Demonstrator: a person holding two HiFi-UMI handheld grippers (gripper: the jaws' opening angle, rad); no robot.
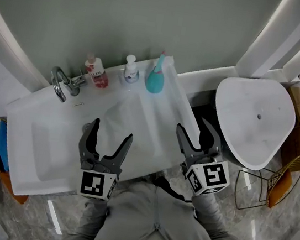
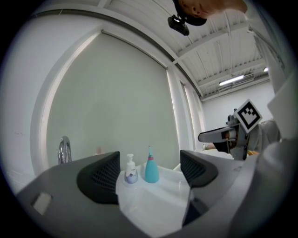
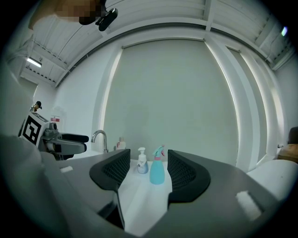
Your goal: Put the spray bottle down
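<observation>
The teal plastic spray bottle (image 1: 155, 78) stands upright on the back ledge of the white basin counter (image 1: 37, 128), at 12 o'clock from the left claw (image 1: 111, 134) and the right claw (image 1: 194, 130); both are spread and hold nothing. It looks light, smooth, probably slippery — the narrow neck seems the best hold; the right gripper view shows its trigger in profile, the head view how far back it stands.

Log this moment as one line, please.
spray bottle: upright on sink ledge | left claw: open, empty | right claw: open, empty
</observation>
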